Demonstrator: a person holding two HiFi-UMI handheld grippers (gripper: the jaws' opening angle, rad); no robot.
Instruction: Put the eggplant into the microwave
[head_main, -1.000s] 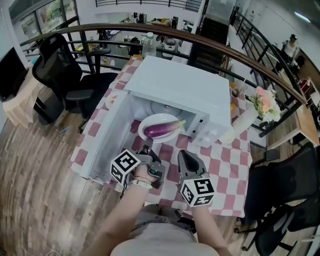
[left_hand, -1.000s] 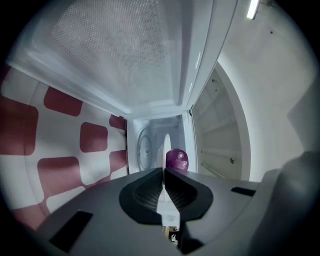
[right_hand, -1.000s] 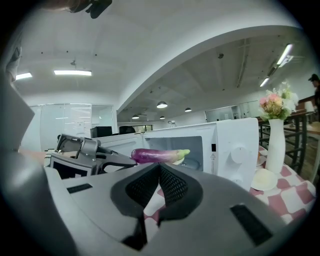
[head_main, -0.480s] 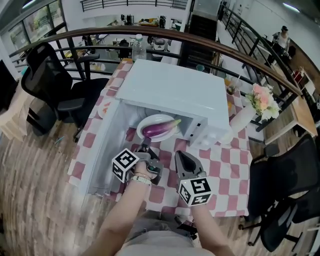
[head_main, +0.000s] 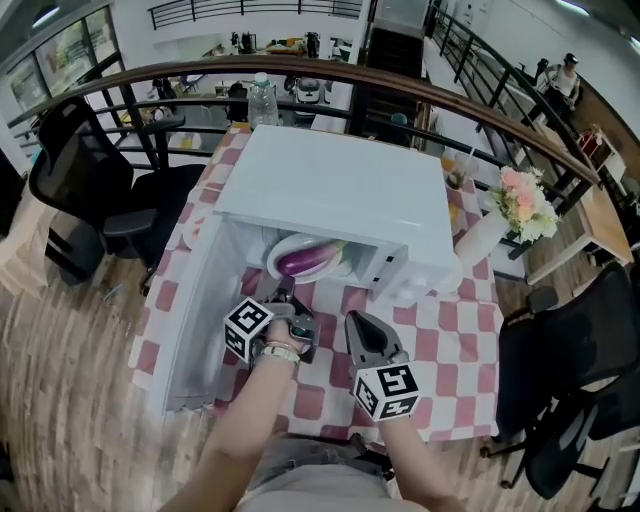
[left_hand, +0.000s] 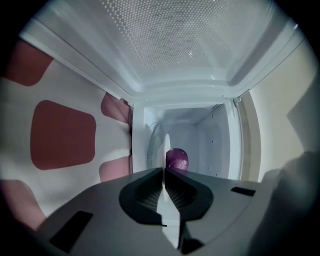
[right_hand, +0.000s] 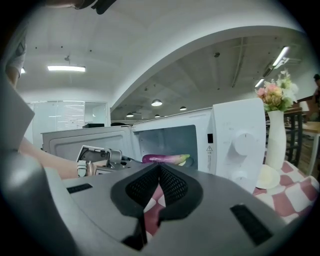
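Eggplant (head_main: 312, 258) and its white plate (head_main: 277, 263) had slid further under the roof of the microwave (head_main: 340, 180) than a second before. Then the whole plate lay in plain sight at the mouth of the cavity; now its far rim and the tip of the vegetable were hidden beneath the front edge of the top, though part of that shift may have come from the head camera moving. The left gripper (head_main: 284, 292) had followed the plate in and down, keeping to its near rim, beside the open door (head_main: 190, 320); its jaws were clenched, and in the left gripper view a thin white edge ran from between the tips toward the purple end of the eggplant, so I judged them to be pinching the plate's rim rather than closed on nothing. The right gripper (head_main: 357, 320) hung back over the checked tablecloth (head_main: 450, 340), jaws pressed together with nothing between them; it had barely shifted and played no part.

For the task this meant the carrying was nearly over; the eggplant was already within the cavity, lying on the plate. What remained, as I read it, was to settle the plate flat on the oven floor, let go of the rim, and draw the left gripper out clear of the door frame; whether the plate already rested on that floor no view showed plainly.
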